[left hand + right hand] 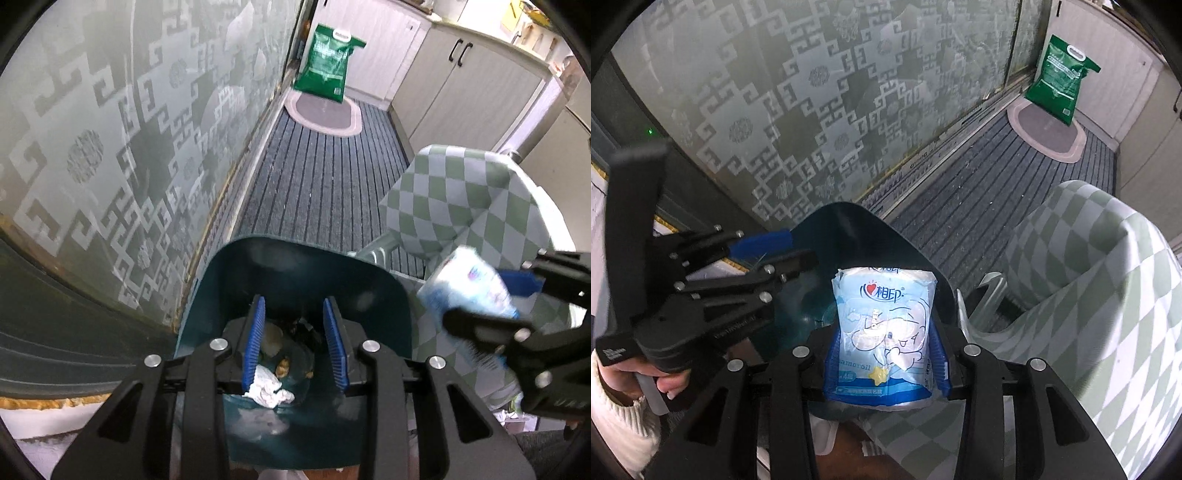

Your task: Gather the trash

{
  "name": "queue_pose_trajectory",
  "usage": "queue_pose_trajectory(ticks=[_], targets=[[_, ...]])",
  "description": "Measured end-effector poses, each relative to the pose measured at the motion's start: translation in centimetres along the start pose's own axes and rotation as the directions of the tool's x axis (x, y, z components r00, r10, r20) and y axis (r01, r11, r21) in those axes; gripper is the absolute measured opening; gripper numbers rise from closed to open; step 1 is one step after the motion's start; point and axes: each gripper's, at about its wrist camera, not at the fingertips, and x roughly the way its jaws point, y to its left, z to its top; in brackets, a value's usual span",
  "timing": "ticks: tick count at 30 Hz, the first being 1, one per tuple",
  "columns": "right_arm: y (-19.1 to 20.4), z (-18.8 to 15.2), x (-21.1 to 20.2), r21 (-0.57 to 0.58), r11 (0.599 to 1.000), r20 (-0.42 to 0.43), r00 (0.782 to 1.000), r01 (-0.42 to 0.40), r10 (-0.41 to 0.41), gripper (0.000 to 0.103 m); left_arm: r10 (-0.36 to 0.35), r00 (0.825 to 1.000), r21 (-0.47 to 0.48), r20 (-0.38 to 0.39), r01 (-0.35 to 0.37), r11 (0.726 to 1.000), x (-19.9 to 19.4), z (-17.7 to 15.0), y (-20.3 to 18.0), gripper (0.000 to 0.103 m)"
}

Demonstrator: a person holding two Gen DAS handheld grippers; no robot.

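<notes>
1. The right gripper [886,354] is clenched on a tissue pack [884,332]; the blue pads press on its two long sides, and its long axis runs forward along the fingers.
2. The pack hangs above the dark teal trash bin [849,229], just at the near rim. The open mouth of the bin lies forward and below the pack, so I judge that the coming move is a short carry forward and down, and then a release.
3. In the left wrist view the same pack [469,288] stands to the right of the bin [295,266], beside its rim and not yet over the middle.
4. The left gripper [295,343] points down into the bin with its jaws apart and nothing between the pads. It is the nearer one to the bin's inside, but it holds no trash.
5. At the bottom of the bin lie a crumpled white tissue [267,387] and some brownish scraps [282,365]. What the scraps are is hard to make out.
6. A chair with a green checked cover [1089,295] stands close to the right of the bin and could catch the pack if it swings wide.
7. The lower part of the bin is cut off by the gripper bodies in both views, and the right gripper is blurred in the left wrist view.
</notes>
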Motion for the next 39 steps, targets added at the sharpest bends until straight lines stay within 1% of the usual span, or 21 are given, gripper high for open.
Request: queue_pose_trajectory(ticks=[2, 7, 12, 15, 17, 22, 23, 24, 28, 30, 32, 34, 36, 39], targets=[[0.3, 0.0, 0.2, -0.005, 1.0, -0.005, 1.0, 0.0, 0.0, 0.041, 0.008, 0.999, 0.005, 0.042, -0.008, 1.0, -0.8, 0.2, -0.2, 0.037], [0.4, -0.1, 0.6, -0.012, 1.0, -0.019, 1.0, -0.009, 0.009, 0.042, -0.018, 0.992, -0.015, 0.127, 0.02, 1.0, -2.5, 0.6, 0.0, 0.038], [0.8, -0.3, 1.1, -0.021, 0.999, -0.034, 0.999, -0.025, 0.024, 0.044, -0.056, 0.974, -0.017, 0.22, 0.061, 0.998, -4.3, 0.9, 0.0, 0.044], [1.1, -0.4, 1.2, -0.029, 0.999, -0.042, 0.998, -0.045, 0.044, 0.046, -0.078, 0.966, -0.01, 0.247, 0.083, 0.996, -4.6, 0.9, -0.1, 0.054], [1.2, -0.4, 1.4, -0.027, 0.998, -0.05, 0.997, -0.061, 0.059, 0.048, -0.085, 0.961, -0.001, 0.263, 0.088, 0.996, -4.8, 0.9, -0.3, 0.056], [1.5, -0.5, 1.5, -0.025, 0.996, -0.055, 0.995, -0.081, 0.08, 0.057, -0.109, 0.948, 0.013, 0.298, 0.11, 0.994, -5.5, 0.8, -0.5, 0.059], [1.5, -0.5, 1.3, -0.022, 0.996, -0.05, 0.995, -0.09, 0.088, 0.061, -0.115, 0.944, 0.017, 0.308, 0.116, 0.993, -5.7, 0.8, -0.6, 0.059], [1.5, -0.6, 1.1, -0.021, 0.995, -0.045, 0.995, -0.095, 0.094, 0.063, -0.121, 0.94, 0.023, 0.32, 0.12, 0.993, -5.9, 0.8, -0.7, 0.061], [1.5, -0.6, 0.0, -0.028, 0.996, -0.007, 0.996, -0.086, 0.086, 0.063, -0.135, 0.925, 0.048, 0.354, 0.126, 0.991, -6.6, 0.7, -1.0, 0.066], [1.4, -0.5, -0.7, -0.035, 0.997, 0.018, 0.997, -0.068, 0.069, 0.063, -0.159, 0.918, 0.055, 0.364, 0.149, 0.987, -6.9, 0.7, -1.0, 0.07], [1.3, -0.5, -1.5, -0.04, 0.998, 0.045, 0.998, -0.043, 0.044, 0.063, -0.179, 0.908, 0.058, 0.379, 0.17, 0.984, -7.2, 0.7, -1.0, 0.072], [0.9, -0.5, -2.4, -0.033, 0.999, 0.073, 0.997, -0.02, 0.022, 0.064, -0.195, 0.895, 0.063, 0.401, 0.185, 0.981, -7.6, 0.6, -1.1, 0.075], [0.4, -0.6, -3.2, -0.025, 1.0, 0.1, 0.995, 0.011, -0.008, 0.069, -0.212, 0.882, 0.07, 0.42, 0.202, 0.977, -7.9, 0.6, -1.3, 0.078], [-0.7, -0.8, -4.5, 0.003, 0.999, 0.141, 0.989, 0.032, -0.032, 0.07, -0.215, 0.872, 0.08, 0.439, 0.201, 0.976, -8.2, 0.5, -1.5, 0.085]])
